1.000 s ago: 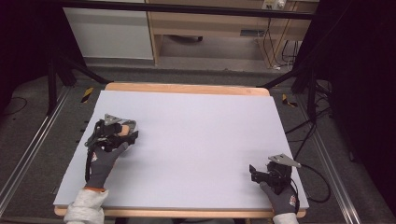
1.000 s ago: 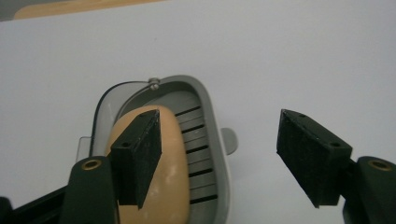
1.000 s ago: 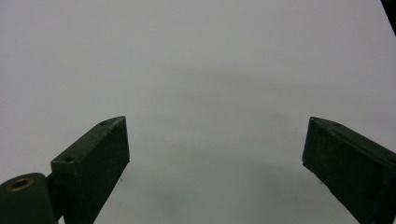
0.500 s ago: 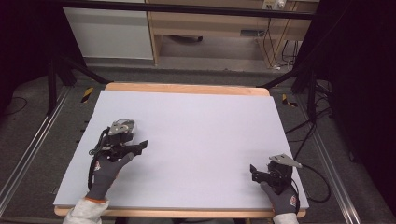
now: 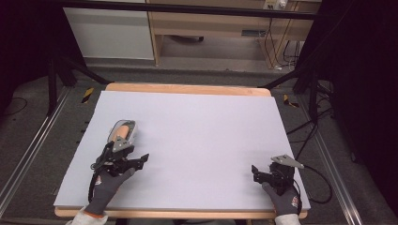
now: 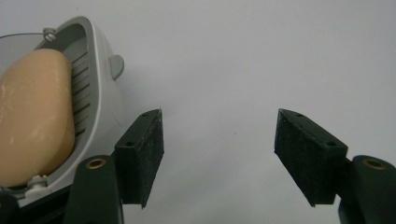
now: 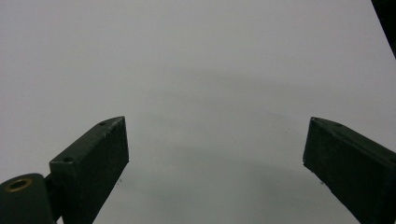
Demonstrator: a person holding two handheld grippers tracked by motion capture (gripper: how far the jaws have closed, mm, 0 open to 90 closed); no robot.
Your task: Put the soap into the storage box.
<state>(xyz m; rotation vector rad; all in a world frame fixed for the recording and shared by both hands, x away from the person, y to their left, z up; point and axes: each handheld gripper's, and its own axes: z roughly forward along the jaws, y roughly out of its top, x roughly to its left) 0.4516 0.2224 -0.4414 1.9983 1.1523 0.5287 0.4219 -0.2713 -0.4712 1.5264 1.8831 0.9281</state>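
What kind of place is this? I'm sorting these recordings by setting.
Probably a lab or recording workstation, not a home. A table with a plain white top stands between dark frame legs, loose cables trail across the floor, and the one household item is a soap dish holding a soap bar.

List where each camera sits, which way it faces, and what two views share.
High view: above the person's side, facing forward and down on the table; shows both gloved hands, left gripper, right gripper.
Left gripper view: on the left gripper, looking along its open jaws; soap dish at left.
Right gripper view: on the right gripper, facing bare tabletop.
Shared: soap dish, high and left gripper views.
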